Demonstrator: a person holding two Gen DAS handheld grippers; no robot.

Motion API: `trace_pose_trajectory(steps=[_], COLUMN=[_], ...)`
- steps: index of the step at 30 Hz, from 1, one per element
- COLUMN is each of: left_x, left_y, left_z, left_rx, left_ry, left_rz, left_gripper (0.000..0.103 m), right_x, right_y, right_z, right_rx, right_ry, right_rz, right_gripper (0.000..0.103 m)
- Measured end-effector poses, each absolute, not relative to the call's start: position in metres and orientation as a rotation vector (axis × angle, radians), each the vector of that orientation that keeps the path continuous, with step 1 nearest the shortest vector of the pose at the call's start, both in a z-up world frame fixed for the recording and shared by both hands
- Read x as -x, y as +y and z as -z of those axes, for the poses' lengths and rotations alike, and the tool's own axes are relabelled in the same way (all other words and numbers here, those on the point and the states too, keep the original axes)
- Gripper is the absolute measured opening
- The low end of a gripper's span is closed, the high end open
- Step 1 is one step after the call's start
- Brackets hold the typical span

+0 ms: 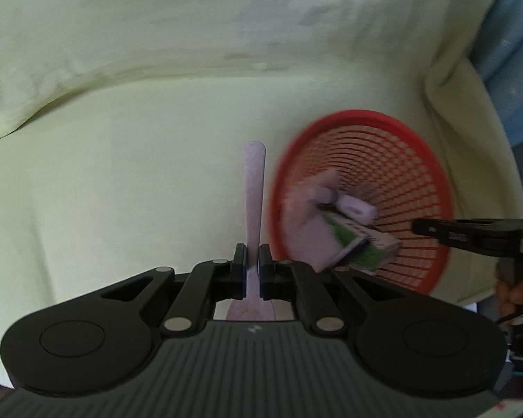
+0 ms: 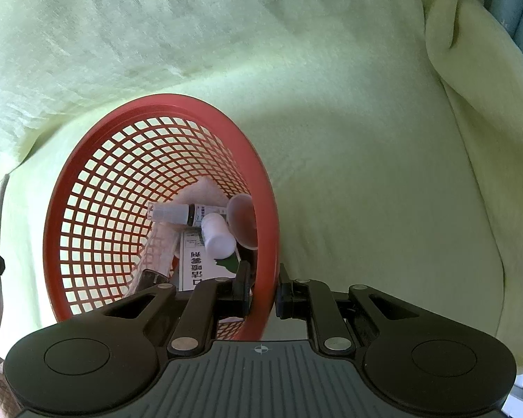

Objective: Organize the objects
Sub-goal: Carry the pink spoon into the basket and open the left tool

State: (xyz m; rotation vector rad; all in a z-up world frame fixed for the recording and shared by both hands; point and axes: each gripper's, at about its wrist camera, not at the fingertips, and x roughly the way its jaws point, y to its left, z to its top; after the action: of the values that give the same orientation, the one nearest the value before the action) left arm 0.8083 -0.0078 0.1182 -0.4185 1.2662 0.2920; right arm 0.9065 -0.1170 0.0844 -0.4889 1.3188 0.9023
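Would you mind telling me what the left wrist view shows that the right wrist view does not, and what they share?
Only the left wrist view shows the left gripper shut on a pale pink spoon, handle pointing away, and the right gripper's dark body beside the basket.

Only the right wrist view shows the right gripper clamped on the red basket's rim, and sharp contents: a dropper bottle and a small white bottle.

Both show the red mesh basket holding a green-and-white box on the pale yellow-green cloth.
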Motion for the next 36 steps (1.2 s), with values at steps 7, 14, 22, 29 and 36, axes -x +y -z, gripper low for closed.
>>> trace_pose_trajectory(steps=[7,14,22,29,36], left_x=[-0.840,-0.867,-0.878,-0.886,-0.890], left_y=[-0.046,-0.068,-0.072,-0.074,-0.077], left_z=[-0.111,-0.096,-0.081,-0.069,-0.058], left_rx=[0.444,0.433,0.424,0.404,0.370], left_ry=[1.267,1.285,1.313,1.336,1.355], left_rz=[-0.191,-0.152,-0.153,-0.164,-0.172], left_gripper=[0.003,0.003,0.003,0.003,0.003], right_x=[-0.907,-0.907,-0.908,-0.911,-0.912], right_y=[-0.118,-0.118,-0.119,-0.120,-0.118], right_z=[-0.084,-0.083,-0.085,-0.085,-0.084], right_rx=[0.482,0.474,0.464,0.457,0.453], right_ry=[1.318,1.319,1.322,1.329,1.335], right_rz=[-0.908,-0.907,-0.908,-0.903,-0.894], right_gripper=[0.010,0.010,0.010,0.010,0.010])
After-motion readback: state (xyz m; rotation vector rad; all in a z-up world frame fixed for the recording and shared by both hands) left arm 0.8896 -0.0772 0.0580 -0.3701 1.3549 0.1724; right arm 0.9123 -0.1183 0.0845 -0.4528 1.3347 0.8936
